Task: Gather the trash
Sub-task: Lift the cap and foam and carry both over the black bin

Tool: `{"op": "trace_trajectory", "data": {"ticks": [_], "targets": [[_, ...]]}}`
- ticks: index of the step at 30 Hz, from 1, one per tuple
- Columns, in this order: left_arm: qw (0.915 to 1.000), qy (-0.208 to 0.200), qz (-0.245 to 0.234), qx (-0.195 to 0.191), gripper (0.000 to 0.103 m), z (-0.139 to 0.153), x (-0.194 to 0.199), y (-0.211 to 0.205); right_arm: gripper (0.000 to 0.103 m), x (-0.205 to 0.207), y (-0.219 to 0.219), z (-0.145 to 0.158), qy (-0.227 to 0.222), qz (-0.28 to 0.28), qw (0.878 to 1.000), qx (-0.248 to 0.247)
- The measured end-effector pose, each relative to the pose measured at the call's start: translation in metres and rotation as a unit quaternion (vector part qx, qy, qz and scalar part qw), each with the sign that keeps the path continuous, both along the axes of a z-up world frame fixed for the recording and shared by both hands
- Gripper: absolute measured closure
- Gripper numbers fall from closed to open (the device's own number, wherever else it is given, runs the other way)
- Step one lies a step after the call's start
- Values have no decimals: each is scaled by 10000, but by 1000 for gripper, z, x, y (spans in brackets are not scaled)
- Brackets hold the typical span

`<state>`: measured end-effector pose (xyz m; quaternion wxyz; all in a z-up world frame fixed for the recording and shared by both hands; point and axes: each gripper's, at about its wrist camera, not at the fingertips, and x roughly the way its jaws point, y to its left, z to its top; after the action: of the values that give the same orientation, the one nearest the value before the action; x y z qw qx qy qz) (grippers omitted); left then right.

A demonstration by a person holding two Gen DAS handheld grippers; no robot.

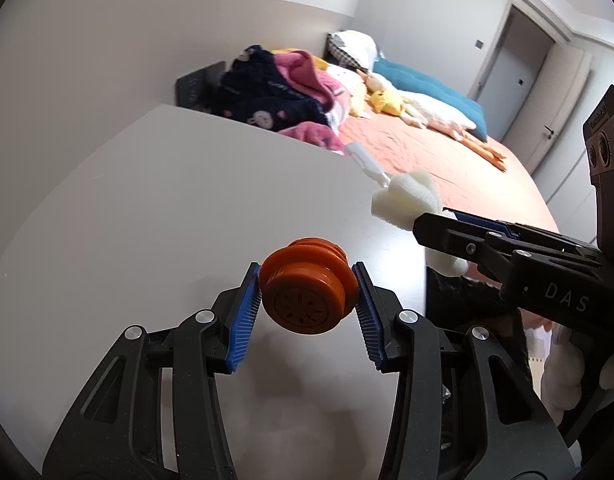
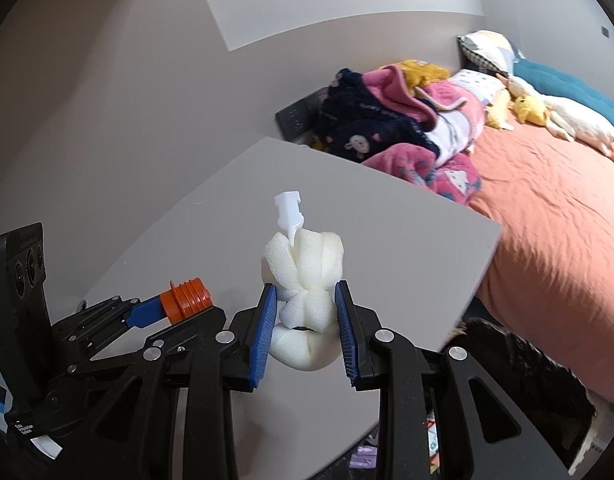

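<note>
An orange ribbed plastic cap [image 1: 307,290] hangs above the grey tabletop [image 1: 167,200], with my left gripper [image 1: 307,280] shut on it between its blue pads. In the right wrist view the same cap [image 2: 189,298] shows at the left, side on. My right gripper [image 2: 305,304] is shut on a white foam sponge head [image 2: 303,288] with a white plastic stem [image 2: 289,212] sticking up from it. The left wrist view shows that sponge [image 1: 407,196] at the right, held out over the table's right edge.
A bed with an orange cover [image 2: 547,208] lies beyond the table, piled with pink and navy blankets [image 2: 387,120], pillows and soft toys. A dark furry thing [image 2: 527,368] sits below the table's right edge. A closed door [image 1: 515,76] stands at the far right.
</note>
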<state>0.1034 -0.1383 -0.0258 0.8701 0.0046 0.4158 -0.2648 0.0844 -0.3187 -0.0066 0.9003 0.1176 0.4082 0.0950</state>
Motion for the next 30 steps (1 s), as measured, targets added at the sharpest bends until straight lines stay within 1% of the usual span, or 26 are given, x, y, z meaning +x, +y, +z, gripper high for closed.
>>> {"op": "trace_trajectory", "data": {"ticks": [8,12,13,15,19,22,23,24,25,27,30], "targets": [[9992,-104,-395,-18,58,8,-18,-30,73,-28,-31,4,-76,-346,9994,-4],[9979,-249,-598,-89,59,13,-30,-45,73,-43,-46,5,-133,-522,9985,-42],[9973,-269,-670,-118,69,13,-32,-49,73,-47,-50,6,-171,-584,9981,-65],[9966,-169,-780,-205,82,12,-32,-53,74,-53,-56,7,-226,-672,9974,-102],[9958,-112,-879,-208,82,10,-34,-60,74,-64,-71,8,-287,-876,9957,-71],[9960,-51,-885,-113,82,7,-35,-66,74,-72,-81,9,-316,-995,9945,-53],[9963,-50,-850,-86,80,6,-36,-66,74,-73,-81,9,-321,-1032,9941,-47],[9966,-69,-820,-71,70,5,-36,-67,74,-74,-84,9,-325,-1067,9937,-37],[9969,-84,-785,-55,52,4,-37,-66,74,-77,-86,9,-324,-1084,9936,-29],[9970,-139,-762,-27,38,4,-40,-65,74,-80,-89,8,-317,-1126,9931,-26],[9969,-131,-771,60,35,0,-42,-64,74,-82,-92,4,-280,-1161,9928,2]]}}
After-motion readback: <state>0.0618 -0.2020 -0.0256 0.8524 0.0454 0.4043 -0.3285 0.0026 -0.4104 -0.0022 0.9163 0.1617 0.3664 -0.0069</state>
